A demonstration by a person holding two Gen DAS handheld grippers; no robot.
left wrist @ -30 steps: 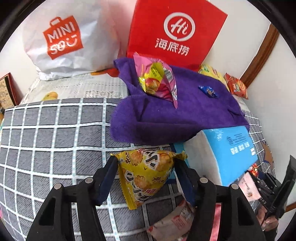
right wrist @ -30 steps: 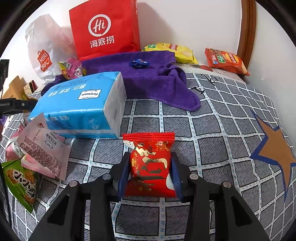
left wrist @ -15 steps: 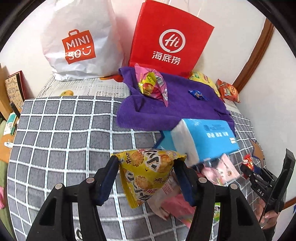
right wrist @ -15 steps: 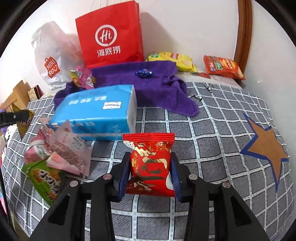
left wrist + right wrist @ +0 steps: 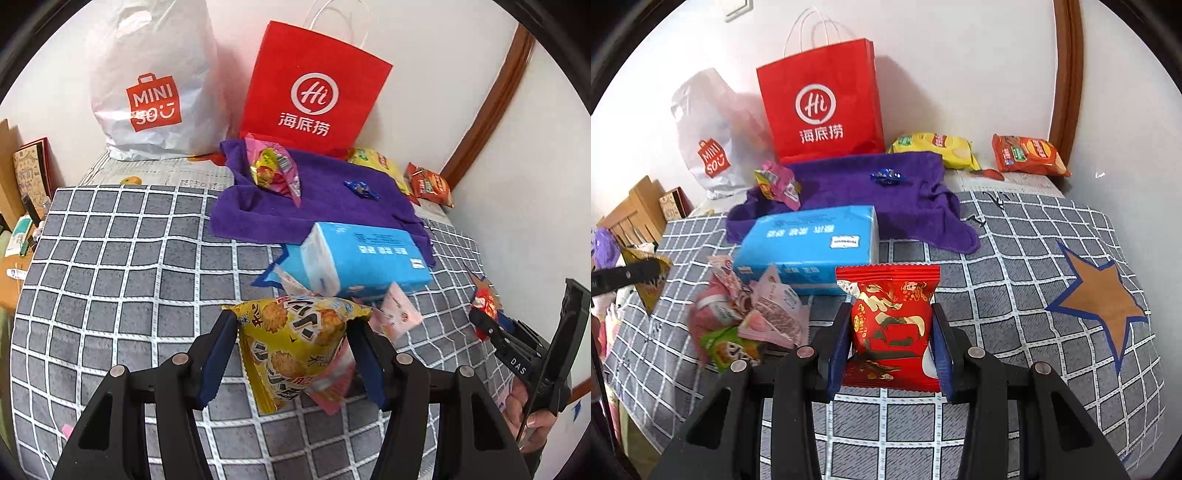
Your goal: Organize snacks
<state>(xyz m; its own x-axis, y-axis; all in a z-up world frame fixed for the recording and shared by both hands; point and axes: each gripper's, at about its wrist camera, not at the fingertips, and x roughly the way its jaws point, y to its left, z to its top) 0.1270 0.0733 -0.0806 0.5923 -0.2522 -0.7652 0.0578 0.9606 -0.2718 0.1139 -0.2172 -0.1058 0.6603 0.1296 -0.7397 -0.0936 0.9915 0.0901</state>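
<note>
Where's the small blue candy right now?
The small blue candy lies on the purple towel, in front of the red paper bag and left of the yellow chip bag.

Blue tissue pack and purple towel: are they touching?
Touching. In the right wrist view the blue tissue pack's far edge lies on the purple towel's near edge, no checked cover visible between them.

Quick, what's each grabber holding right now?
Left gripper: closed on the yellow snack packet.
Right gripper: closed on the red snack packet.
</note>
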